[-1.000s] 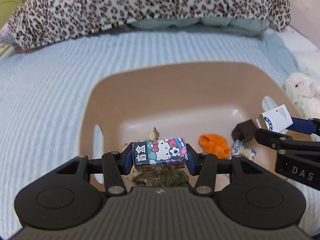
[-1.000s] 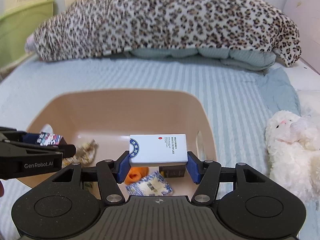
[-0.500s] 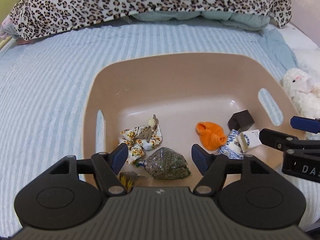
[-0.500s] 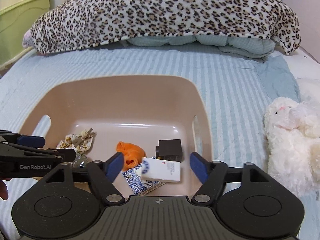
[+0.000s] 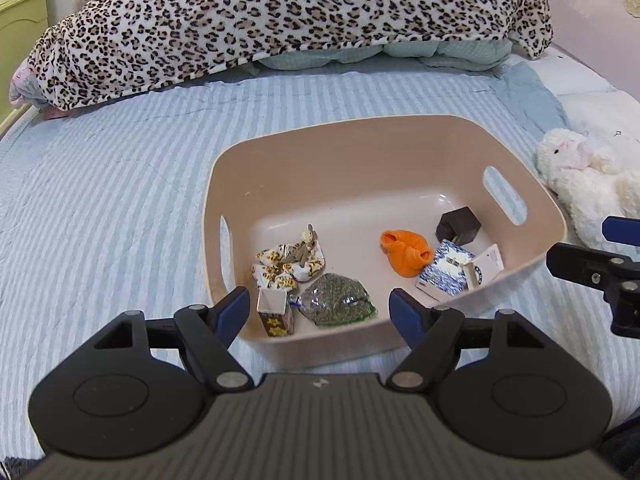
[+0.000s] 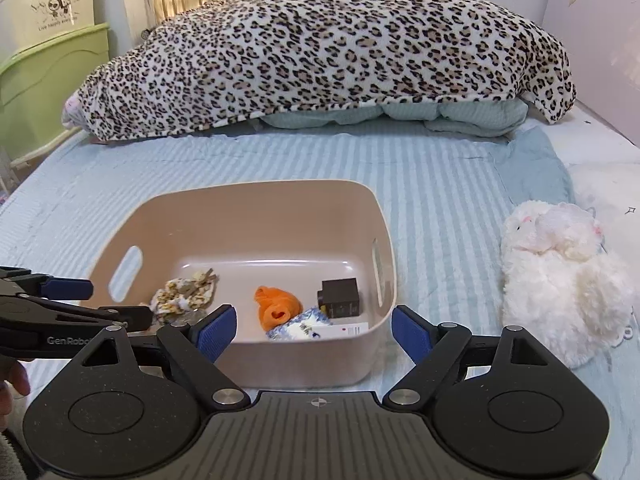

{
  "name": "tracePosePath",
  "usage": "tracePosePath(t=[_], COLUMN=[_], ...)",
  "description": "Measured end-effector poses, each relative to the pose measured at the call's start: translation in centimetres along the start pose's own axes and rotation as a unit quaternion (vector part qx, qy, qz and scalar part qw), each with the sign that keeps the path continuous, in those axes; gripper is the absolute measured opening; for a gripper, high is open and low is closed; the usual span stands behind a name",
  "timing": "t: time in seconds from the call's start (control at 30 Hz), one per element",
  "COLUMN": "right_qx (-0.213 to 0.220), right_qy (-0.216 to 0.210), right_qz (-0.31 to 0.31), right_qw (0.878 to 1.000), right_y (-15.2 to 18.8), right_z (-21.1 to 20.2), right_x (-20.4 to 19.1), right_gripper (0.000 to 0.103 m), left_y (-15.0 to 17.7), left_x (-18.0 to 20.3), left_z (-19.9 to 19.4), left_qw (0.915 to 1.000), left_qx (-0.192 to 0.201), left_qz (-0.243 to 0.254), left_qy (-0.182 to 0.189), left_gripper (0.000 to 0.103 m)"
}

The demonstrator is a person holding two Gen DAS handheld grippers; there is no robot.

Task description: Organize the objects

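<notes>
A tan plastic bin [image 5: 400, 136] [image 6: 264, 200] sits on the striped bed. Inside it lie a cartoon-print box on end [image 5: 274, 312], a white card box [image 5: 486, 266] [image 6: 346, 330], a blue patterned packet [image 5: 446, 272] [image 6: 298, 326], an orange cloth [image 5: 406, 252] [image 6: 276, 306], a dark cube [image 5: 458, 224] [image 6: 340, 298], a green herb bag [image 5: 340, 300] and a floral scrunchie [image 5: 288, 264] [image 6: 184, 294]. My left gripper [image 5: 322, 314] is open and empty over the bin's near edge. My right gripper [image 6: 314, 332] is open and empty at the bin's near right corner.
A white plush toy [image 5: 584, 176] [image 6: 560, 280] lies right of the bin. A leopard-print blanket [image 5: 280, 20] [image 6: 320, 56] covers pillows at the bed's far end. A green cabinet [image 6: 40, 92] stands at the far left.
Both grippers opened and dropped their boxes into the bin: the cartoon box at the near left, the white box at the near right. Both grippers then pulled back and up.
</notes>
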State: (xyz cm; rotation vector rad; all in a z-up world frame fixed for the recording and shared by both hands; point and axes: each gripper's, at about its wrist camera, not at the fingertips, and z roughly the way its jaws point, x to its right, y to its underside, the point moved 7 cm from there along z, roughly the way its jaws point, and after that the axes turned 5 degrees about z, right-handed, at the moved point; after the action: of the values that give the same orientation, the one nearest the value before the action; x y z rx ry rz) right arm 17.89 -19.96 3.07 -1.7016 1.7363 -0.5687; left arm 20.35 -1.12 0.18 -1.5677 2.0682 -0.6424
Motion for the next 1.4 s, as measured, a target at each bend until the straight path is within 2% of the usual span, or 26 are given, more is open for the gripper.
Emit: tracePosePath(t=[0.6,0.97,1.4], right_qx=[-0.002,0.009,0.008], right_qy=[-0.013,-0.031,-0.031], right_qz=[0.017,0.021,0.015], right_qw=[1.0,0.999,0.999], right_y=[4.6,5.8,7.5], right_z=[-4.4,-7.4,-9.3], right_x=[-1.0,-1.8,-2.4], right_gripper=[0.087,0.087,0.087], left_y=[4.3,5.7,7.5], left_x=[0.2,0.3,0.2], left_z=[-6.1,-9.8,-11.9], left_qw=[0.9993,0.9976,0.997], left_qx=[0.038,0.067,0.07], left_qz=[-0.001,-0.014,-0.027], left_qy=[0.004,0.008,0.019], left_gripper=[0.077,0.077,0.077])
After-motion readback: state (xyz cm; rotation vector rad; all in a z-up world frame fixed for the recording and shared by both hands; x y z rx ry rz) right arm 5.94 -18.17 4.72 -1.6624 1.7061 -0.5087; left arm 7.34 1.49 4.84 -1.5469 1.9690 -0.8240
